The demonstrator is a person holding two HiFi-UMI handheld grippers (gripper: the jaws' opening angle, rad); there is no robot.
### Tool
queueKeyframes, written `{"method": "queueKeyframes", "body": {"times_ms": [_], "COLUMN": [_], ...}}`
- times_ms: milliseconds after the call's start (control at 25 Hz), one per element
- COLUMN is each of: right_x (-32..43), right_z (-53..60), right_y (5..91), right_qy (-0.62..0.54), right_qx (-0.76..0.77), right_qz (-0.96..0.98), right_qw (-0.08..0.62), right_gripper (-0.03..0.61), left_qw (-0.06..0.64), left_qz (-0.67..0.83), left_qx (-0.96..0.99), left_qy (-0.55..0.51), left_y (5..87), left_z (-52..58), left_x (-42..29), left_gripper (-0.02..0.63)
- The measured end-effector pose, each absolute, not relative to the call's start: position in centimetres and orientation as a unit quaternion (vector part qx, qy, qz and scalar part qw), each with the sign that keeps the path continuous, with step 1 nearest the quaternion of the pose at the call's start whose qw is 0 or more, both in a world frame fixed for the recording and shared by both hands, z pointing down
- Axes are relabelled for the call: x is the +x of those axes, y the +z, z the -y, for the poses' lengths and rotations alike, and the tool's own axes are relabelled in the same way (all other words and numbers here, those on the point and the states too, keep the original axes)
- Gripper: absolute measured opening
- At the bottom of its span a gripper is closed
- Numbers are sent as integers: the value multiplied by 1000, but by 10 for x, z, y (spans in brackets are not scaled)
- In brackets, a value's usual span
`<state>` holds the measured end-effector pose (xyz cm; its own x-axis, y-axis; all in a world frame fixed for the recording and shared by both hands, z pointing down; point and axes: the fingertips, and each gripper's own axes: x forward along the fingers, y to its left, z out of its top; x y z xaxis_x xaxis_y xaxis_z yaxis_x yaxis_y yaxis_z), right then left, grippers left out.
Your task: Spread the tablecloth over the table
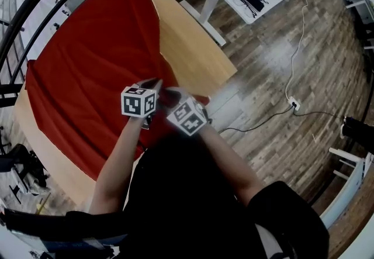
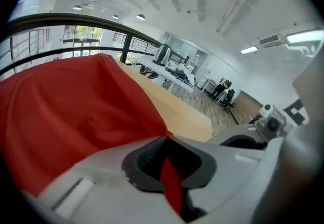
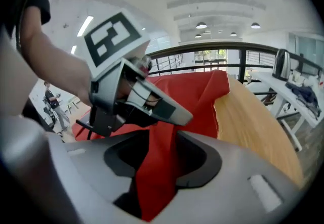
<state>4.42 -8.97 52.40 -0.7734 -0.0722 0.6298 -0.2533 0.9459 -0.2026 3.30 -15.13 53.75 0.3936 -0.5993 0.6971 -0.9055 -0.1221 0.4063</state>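
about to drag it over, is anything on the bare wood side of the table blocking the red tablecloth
Nothing visible does. The bare strip of the light wooden table beside the red fabric tablecloth has nothing on it. The left tongs pinch the cloth; it also runs between the open right tongs.

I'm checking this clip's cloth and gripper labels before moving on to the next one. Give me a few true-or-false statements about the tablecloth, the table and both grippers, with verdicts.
1. The red tablecloth covers the whole table. False: bare wood shows along the table's right side in the head view.
2. The left gripper is shut on the tablecloth. True.
3. The right gripper is clamped tight. False: its jaws stand apart, with cloth passing between them.
4. The two grippers are close beside each other. True.
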Motion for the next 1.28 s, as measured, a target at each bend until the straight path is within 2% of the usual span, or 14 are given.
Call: {"method": "queueKeyframes", "body": {"times_ms": [160, 280, 440, 520, 720, 800, 840, 920, 1000, 1120, 1200, 1280], "right_x": [71, 92, 76, 60, 36, 35, 36, 41, 51, 69, 86, 105], "right_z": [104, 139, 163, 165, 165, 165, 167, 173, 181, 203, 221, 236], "right_y": [519, 534, 560, 568, 589, 593, 593, 588, 583, 580, 579, 577], "right_qy": [212, 258, 296, 287, 272, 251, 247, 250, 257, 248, 236, 216], "right_qx": [84, 138, 145, 126, 93, 86, 88, 102, 122, 168, 198, 219], "right_qz": [928, 910, 896, 897, 885, 884, 884, 884, 879, 869, 861, 856], "right_qw": [294, 292, 297, 312, 367, 385, 386, 382, 382, 395, 404, 416], "right_gripper": [176, 99, 121, 170, 170, 74, 47, 28, 28, 17, 17, 17], "left_qw": [442, 477, 488, 487, 482, 476, 474, 474, 478, 483, 482, 475], "left_qz": [538, 537, 531, 530, 534, 538, 541, 546, 546, 534, 523, 522], "left_qx": [693, 666, 656, 660, 664, 665, 666, 667, 669, 681, 690, 694], "left_qy": [185, 200, 221, 216, 205, 203, 198, 182, 159, 136, 135, 145], "left_y": [557, 581, 596, 596, 601, 603, 603, 600, 595, 589, 587, 587], "left_z": [126, 110, 107, 109, 108, 109, 111, 113, 114, 112, 109, 106], "left_x": [3, -13, -16, -14, -14, -12, -11, -9, -6, -8, -10, -11], "left_gripper": [8, 9, 15, 15, 15, 17, 23, 74, 166, 244, 259, 246]}}
